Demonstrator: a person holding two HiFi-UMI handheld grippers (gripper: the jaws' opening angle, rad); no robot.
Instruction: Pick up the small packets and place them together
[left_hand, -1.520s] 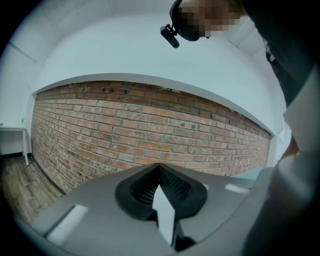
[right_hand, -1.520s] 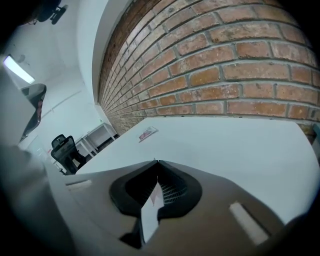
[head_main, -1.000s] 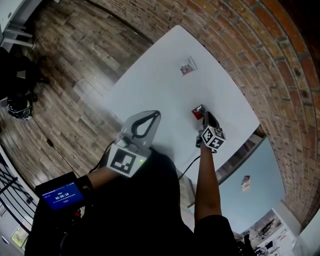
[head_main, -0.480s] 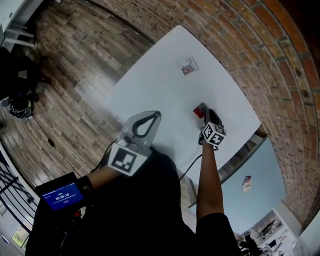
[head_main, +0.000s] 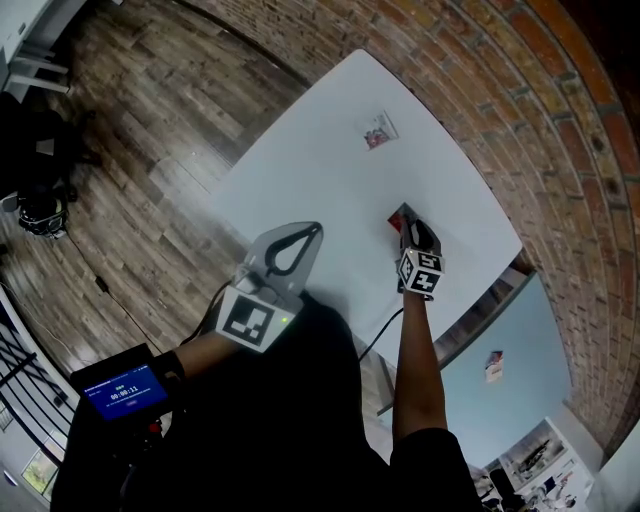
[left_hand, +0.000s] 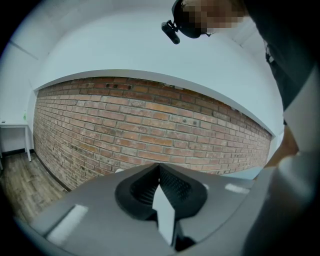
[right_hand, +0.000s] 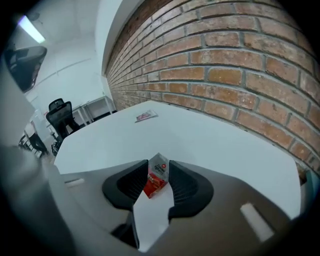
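A small red and white packet (head_main: 398, 221) (right_hand: 155, 182) stands tilted on the white table (head_main: 320, 170) between the jaws of my right gripper (head_main: 409, 230) (right_hand: 157, 163). Those jaws are opening, and a gap shows beside the packet, so the pads no longer press on it. A second small packet (head_main: 377, 131) (right_hand: 146, 116) lies flat far up the table, well apart from the first. My left gripper (head_main: 314, 229) (left_hand: 160, 167) hangs shut and empty over the table's near edge, pointing at the brick wall.
A brick wall (head_main: 520, 110) runs along the table's far and right sides. Wood floor (head_main: 150, 120) lies to the left. A device with a blue screen (head_main: 118, 388) sits at the lower left. An office chair (right_hand: 59, 116) stands beyond the table.
My right gripper's jaws have come apart around the red packet, which now rests on the table. The hand has shifted only slightly. The left gripper has not moved.
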